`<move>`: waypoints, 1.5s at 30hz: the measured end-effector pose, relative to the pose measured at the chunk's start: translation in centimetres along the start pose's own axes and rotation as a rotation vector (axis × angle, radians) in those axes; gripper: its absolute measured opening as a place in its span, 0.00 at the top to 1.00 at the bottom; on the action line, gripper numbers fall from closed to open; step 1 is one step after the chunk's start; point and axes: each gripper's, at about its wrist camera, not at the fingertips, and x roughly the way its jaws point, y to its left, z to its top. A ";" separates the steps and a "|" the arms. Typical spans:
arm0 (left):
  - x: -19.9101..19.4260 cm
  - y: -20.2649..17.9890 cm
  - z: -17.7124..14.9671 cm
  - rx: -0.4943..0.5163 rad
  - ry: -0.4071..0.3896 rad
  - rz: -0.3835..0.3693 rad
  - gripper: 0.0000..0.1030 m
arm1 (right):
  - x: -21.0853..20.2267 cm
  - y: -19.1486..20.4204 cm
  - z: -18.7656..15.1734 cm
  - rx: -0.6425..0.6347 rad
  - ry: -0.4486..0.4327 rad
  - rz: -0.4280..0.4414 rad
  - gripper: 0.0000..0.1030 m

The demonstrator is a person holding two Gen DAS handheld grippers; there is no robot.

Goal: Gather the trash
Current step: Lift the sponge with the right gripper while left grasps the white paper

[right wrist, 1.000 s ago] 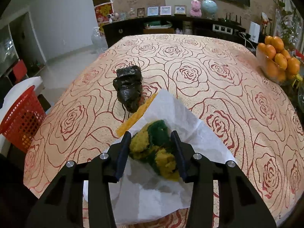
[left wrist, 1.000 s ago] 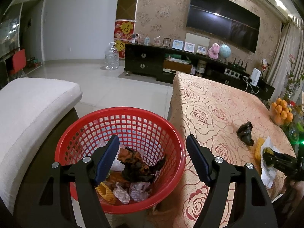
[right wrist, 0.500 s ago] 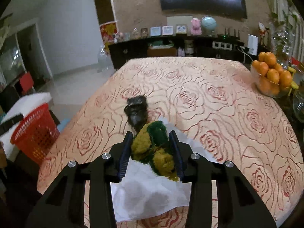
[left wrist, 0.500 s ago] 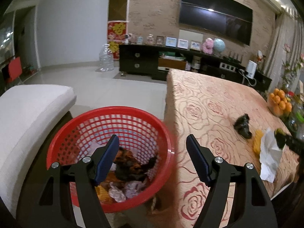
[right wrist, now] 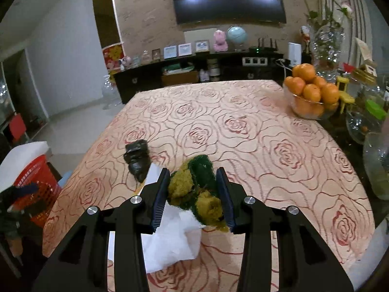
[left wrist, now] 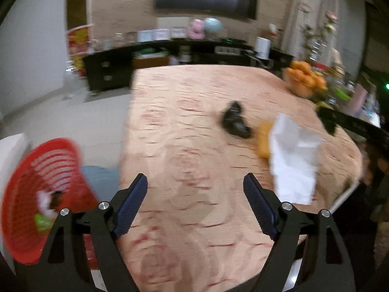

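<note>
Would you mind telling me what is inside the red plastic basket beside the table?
The blurred left wrist view shows the red plastic basket holding something white, something dark and a green scrap near the bottom. Whatever lies beneath them is covered, and the blur hides detail.

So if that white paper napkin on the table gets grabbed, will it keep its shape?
Probably not. The white napkin lies creased and rumpled on the tablecloth, so it likely flops and crumples. It looks thin, hence probably very light. A push might slide or bunch it.
</note>
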 end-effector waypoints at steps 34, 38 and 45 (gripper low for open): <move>9.0 -12.6 -1.2 0.196 0.125 -0.253 0.91 | 0.1 -3.4 -0.4 0.121 0.044 0.002 0.62; 7.1 -11.7 -1.0 0.191 0.086 -0.255 0.91 | 0.2 -3.5 -0.4 0.126 0.047 -0.003 0.62; 3.4 -8.2 0.4 0.118 -0.003 -0.216 0.91 | 0.4 -3.2 -0.4 0.118 0.051 0.004 0.62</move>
